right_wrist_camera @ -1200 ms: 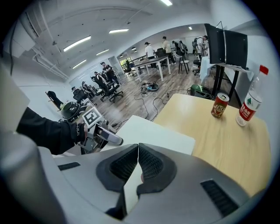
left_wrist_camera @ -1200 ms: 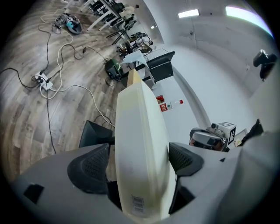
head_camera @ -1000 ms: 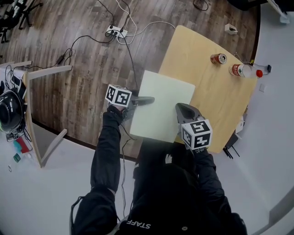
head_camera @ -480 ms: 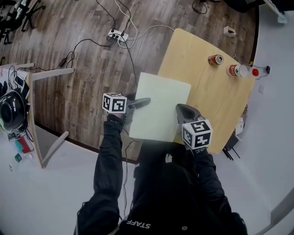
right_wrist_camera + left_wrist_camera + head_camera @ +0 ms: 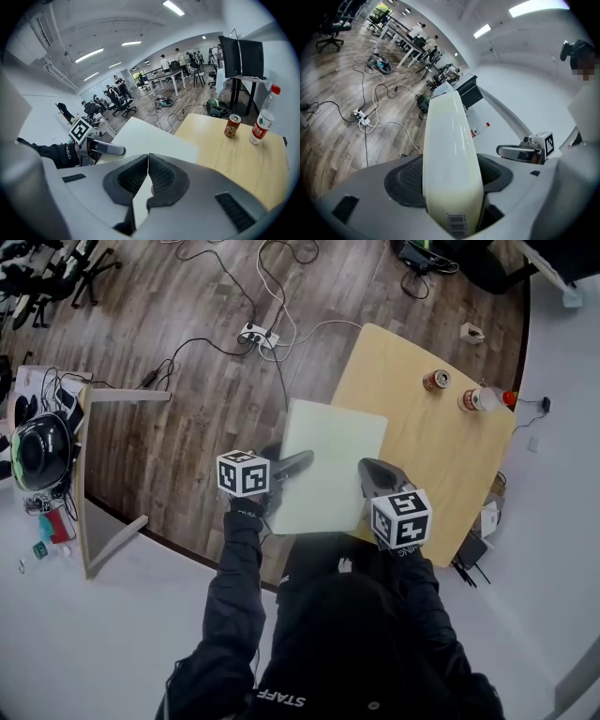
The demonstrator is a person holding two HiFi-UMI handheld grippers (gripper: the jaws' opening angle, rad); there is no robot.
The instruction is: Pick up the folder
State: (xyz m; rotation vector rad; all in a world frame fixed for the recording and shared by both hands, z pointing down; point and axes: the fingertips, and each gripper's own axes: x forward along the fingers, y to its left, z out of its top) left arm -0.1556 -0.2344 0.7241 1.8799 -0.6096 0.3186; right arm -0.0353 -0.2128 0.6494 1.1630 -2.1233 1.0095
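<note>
The pale cream folder (image 5: 330, 457) hangs in the air over the near left corner of the wooden table (image 5: 441, 460), held at both sides. My left gripper (image 5: 302, 462) grips its thick left edge; the jaws are closing, with the folder (image 5: 450, 150) filling the gap between the pads, a barcode label at its near end. My right gripper (image 5: 367, 471) is shut on the thin right edge, and the folder (image 5: 152, 140) runs out flat from between the pressed pads (image 5: 159, 177). The left gripper (image 5: 110, 149) shows across the folder in the right gripper view.
A red can (image 5: 434, 381) and a plastic bottle with a red cap (image 5: 480, 399) stand at the table's far side, a small white box (image 5: 472, 332) at its far corner. On the wood floor lie a power strip (image 5: 255, 335) and cables; a black helmet (image 5: 37, 451) sits far left.
Both grippers have risen with the folder, lifting it off the table. The left gripper has tilted up, its marker cube now nearer the folder.
</note>
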